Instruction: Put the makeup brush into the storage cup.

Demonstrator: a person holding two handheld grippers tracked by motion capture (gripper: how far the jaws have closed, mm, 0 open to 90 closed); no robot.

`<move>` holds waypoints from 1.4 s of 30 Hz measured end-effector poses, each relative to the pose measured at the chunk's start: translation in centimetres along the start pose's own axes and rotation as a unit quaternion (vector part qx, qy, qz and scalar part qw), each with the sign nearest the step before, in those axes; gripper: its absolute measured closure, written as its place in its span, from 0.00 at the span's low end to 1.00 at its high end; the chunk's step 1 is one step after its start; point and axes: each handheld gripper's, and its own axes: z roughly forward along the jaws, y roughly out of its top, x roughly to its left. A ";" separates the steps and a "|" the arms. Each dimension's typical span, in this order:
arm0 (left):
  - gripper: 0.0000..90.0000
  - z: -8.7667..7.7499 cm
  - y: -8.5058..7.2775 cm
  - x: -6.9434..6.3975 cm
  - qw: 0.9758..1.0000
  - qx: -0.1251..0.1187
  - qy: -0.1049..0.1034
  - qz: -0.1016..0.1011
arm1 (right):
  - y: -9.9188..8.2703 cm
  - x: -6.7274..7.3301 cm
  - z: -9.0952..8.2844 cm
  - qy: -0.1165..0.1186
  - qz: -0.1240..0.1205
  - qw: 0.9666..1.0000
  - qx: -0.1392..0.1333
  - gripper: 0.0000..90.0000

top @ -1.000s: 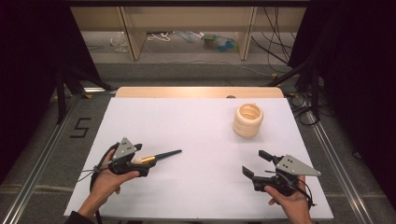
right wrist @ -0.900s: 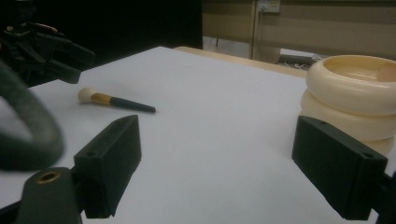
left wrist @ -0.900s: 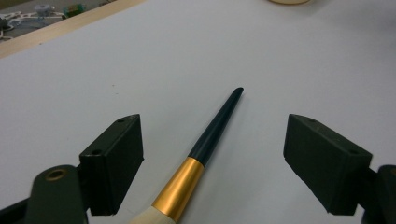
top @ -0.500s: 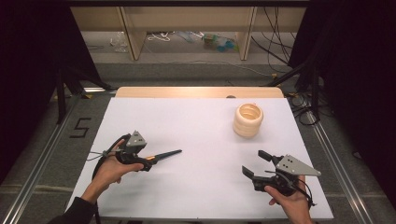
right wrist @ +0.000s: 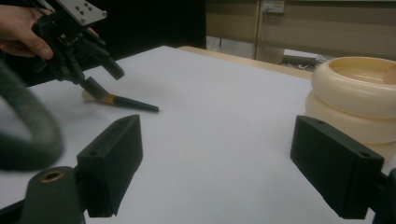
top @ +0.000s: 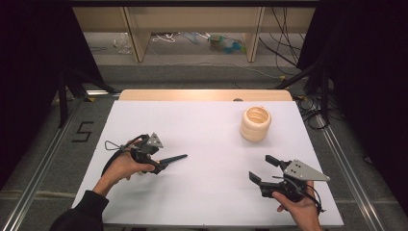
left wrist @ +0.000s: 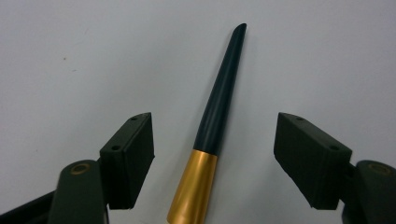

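Shifted since a second ago: left gripper [top: 161, 162] tipped further down over the slim black brush with a gold ferrule [top: 172, 159], hand [top: 122, 163] rolled over on top of it; right gripper [top: 262, 171] unmoved, brush and rings unmoved too.

Elsewhere on the white-covered desk [top: 202, 130]: a cream-coloured stack of thick plastic rings [top: 255, 123] toward the far right, well apart from both grippers. Nothing lying between brush and rings, nor between the right gripper and the rings. Beyond the desk's far edge, pale wooden shelving [top: 192, 21] and loose cables on the floor.

Brush flat on the desk, handle tip pointing toward the middle. Left gripper jaws wide apart, straddling the brush at the gold ferrule, touching it on neither side, holding nothing. Right gripper also wide open and empty, near the front right edge, aimed across the desk.

Seen from the left gripper view: clear gaps on both sides between jaw pads and the ferrule. Seen from the right gripper view: pale bristles at the brush's end, under the left gripper, plus the rings close at the right.
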 end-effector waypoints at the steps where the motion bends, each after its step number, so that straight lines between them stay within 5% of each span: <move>1: 0.34 0.0 0.0 0.0 1.000 0.000 0.000 0.000 | 0.0 0.0 0.0 0.001 0.001 1.000 0.000 0.20; 7: 0.37 0.8 0.3 0.2 1.000 0.023 -0.008 0.006 | 0.1 0.0 -0.2 -0.003 -0.004 1.000 0.013 0.20; 8: 0.37 0.7 0.4 0.4 0.999 0.041 -0.010 0.027 | 0.1 0.0 -0.2 -0.003 -0.004 1.000 0.013 0.20; 16: 0.45 1.2 0.7 0.6 0.998 0.049 -0.022 0.028 | 0.1 0.0 -0.1 -0.001 -0.005 1.000 0.015 0.20; 20: 0.47 1.5 1.2 0.3 0.996 0.076 -0.017 0.049 | 0.0 0.0 0.1 0.004 -0.002 1.000 0.007 0.21; 33: 0.59 2.5 1.7 0.6 0.993 0.106 -0.052 0.032 | 0.0 0.1 0.1 0.006 -0.002 1.000 0.010 0.21; 40: 0.62 2.4 2.4 1.0 0.992 0.112 -0.035 0.049 | 0.0 0.0 0.1 0.006 -0.004 1.000 0.017 0.21; 42: 0.63 2.6 2.4 0.9 0.990 0.117 -0.055 0.048 | 0.0 0.0 0.0 0.004 -0.004 1.000 0.018 0.21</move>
